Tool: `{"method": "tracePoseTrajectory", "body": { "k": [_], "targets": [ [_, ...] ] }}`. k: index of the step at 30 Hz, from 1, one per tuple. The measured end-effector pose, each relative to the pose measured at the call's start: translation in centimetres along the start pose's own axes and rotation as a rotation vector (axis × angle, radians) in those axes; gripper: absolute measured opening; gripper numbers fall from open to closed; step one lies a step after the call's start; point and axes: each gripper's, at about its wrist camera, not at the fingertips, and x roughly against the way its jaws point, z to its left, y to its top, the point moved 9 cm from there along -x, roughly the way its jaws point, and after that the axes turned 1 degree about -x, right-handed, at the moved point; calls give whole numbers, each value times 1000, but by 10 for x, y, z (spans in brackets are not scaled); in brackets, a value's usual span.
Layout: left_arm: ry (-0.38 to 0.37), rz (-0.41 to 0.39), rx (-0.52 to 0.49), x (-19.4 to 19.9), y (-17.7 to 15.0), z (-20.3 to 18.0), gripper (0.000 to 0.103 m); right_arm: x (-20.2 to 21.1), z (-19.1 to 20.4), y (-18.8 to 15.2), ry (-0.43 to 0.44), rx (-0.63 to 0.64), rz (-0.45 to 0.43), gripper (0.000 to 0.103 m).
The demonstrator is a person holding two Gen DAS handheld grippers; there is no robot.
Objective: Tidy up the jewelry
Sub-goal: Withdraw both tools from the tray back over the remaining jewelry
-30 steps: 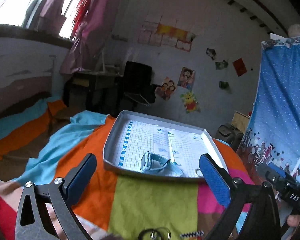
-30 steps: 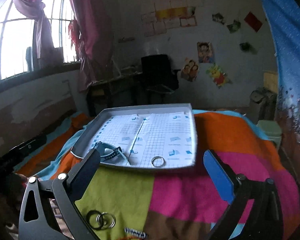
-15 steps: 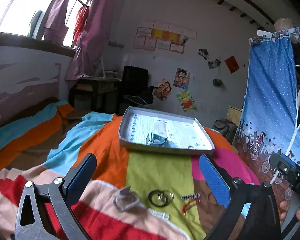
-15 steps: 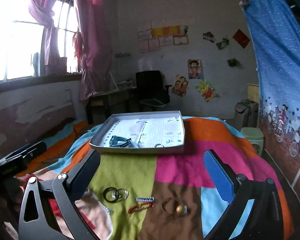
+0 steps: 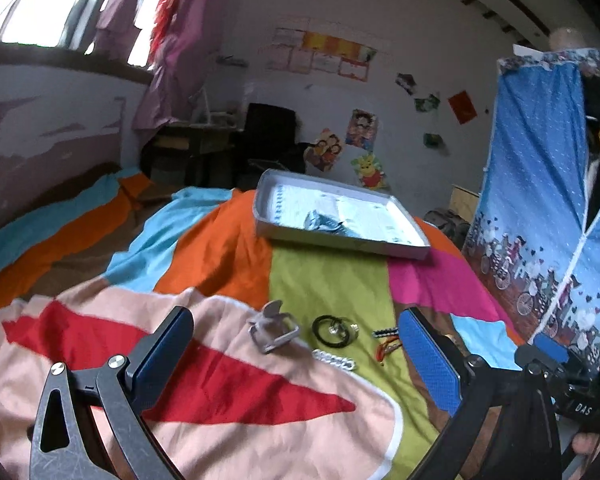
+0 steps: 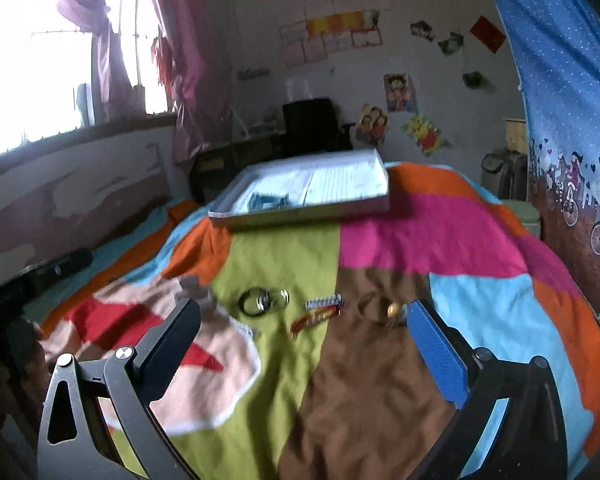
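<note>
Progress was partial: your tray (image 5: 342, 238) held one watch (image 5: 320, 222); rings (image 5: 334, 330), clips (image 6: 320, 312) remained on the bed (image 6: 380, 380). Both claws (image 5: 296, 354) (image 6: 304, 344) gaped empty.

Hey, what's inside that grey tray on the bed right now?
The grey tray holds a light-blue watch on gridded paper lining. The near rim hides the front strip, so anything small there can't be seen.

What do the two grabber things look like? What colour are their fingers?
Both look alike. The left gripper and right gripper each have two flat blue fingers on dark grey metal arms with triangular cut-outs and silver screws.
</note>
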Motion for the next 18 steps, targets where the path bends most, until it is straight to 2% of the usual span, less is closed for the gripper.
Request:
{"method": "tracePoseTrajectory", "body": {
  "k": [5, 9, 14, 18],
  "targets": [
    [38, 36, -34, -11, -18, 5, 103, -10, -5, -11, -3, -3, 33, 102],
    [39, 62, -71, -16, -26, 3, 103, -21, 1, -21, 5, 17, 63, 102],
    [50, 90, -72, -22, -35, 7, 103, -36, 6, -28, 13, 32, 95, 102],
    [67, 72, -72, -22, -37, 10, 103, -44, 7, -34, 13, 31, 117, 102]
  ]
}}
